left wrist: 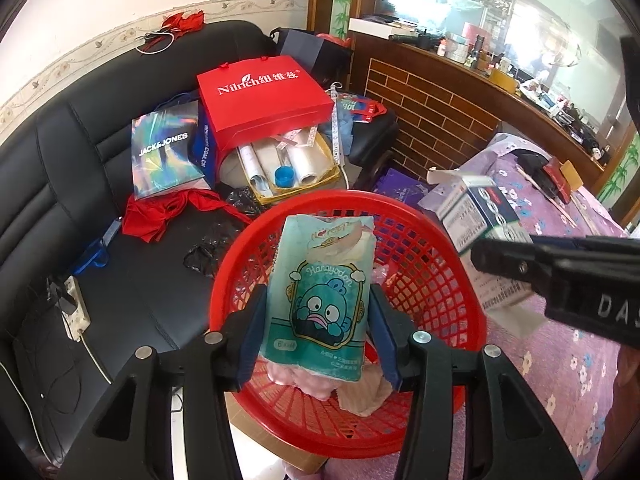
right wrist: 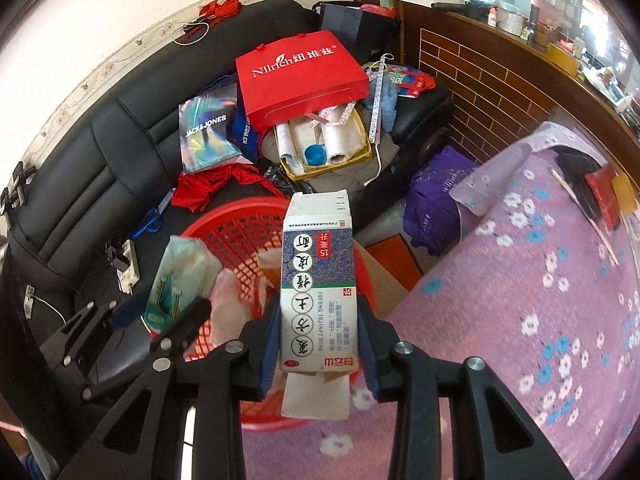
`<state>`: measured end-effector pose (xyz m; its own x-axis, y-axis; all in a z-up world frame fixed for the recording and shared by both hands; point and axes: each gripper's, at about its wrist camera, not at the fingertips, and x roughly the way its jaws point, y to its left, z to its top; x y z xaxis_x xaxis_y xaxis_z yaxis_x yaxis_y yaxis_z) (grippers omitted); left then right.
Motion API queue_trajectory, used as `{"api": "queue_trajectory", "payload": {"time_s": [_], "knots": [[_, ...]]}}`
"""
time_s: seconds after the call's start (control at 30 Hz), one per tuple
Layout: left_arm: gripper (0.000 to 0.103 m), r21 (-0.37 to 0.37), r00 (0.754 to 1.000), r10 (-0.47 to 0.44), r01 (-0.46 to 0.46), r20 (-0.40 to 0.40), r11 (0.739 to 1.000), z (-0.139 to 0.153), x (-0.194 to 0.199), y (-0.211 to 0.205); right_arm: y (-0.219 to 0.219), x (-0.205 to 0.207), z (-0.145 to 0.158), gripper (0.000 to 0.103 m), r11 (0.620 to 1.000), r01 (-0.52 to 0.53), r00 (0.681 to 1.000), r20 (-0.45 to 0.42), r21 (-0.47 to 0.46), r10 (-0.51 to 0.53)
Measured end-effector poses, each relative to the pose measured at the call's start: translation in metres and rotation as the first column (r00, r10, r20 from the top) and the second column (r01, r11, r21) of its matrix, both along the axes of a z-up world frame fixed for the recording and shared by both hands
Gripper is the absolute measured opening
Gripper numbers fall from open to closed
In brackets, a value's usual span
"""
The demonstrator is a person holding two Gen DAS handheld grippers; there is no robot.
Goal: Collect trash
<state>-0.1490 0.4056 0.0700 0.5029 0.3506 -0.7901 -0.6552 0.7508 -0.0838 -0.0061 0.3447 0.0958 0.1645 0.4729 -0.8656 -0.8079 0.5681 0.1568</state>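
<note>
The left gripper is closed on a teal tissue pack printed with a cartoon fish, its blue pads pressing the pack's two long sides, and it holds the pack tilted over the red plastic basket directly below and ahead of it. Pink and beige crumpled scraps lie in the basket beneath the pack. The right gripper clamps a white and blue medicine box by its sides, the box standing out along the fingers with its top flap open, above the basket's near right rim; a loose white flap hangs under the box. To the right of this gripper spreads the tabletop under a purple flowered cloth. Beyond both grippers a black sofa carries a red shopping bag and a tray of paper rolls.
</note>
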Motion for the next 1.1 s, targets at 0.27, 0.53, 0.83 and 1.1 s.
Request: {"api": "queue_trajectory", "payload": {"time_s": [0.27,0.53,0.83,1.1], "knots": [[0.076,0.035,0.998,0.035,-0.037,0.045,0.999,0.017,-0.017,-0.003,-0.020,0.000,0.013,0.047,0.999,0.021,1.000,-0.017,0.044,-0.020],[0.094,0.075,0.993,0.005,-0.013,0.118,0.997,0.069,-0.044,-0.049,-0.098,-0.046,0.048,0.066,0.997,0.063,0.981,0.183,0.049,-0.071],[0.098,0.207,0.998,-0.067,0.061,0.021,0.976,0.079,-0.062,-0.117,-0.175,-0.083,0.068,0.083,0.991,0.123,0.934,0.331,0.059,-0.136],[0.098,0.300,0.996,-0.085,0.081,0.002,0.950,0.081,-0.073,-0.156,-0.215,-0.097,0.070,0.084,0.993,0.107,0.913,0.390,0.057,-0.121]]}}
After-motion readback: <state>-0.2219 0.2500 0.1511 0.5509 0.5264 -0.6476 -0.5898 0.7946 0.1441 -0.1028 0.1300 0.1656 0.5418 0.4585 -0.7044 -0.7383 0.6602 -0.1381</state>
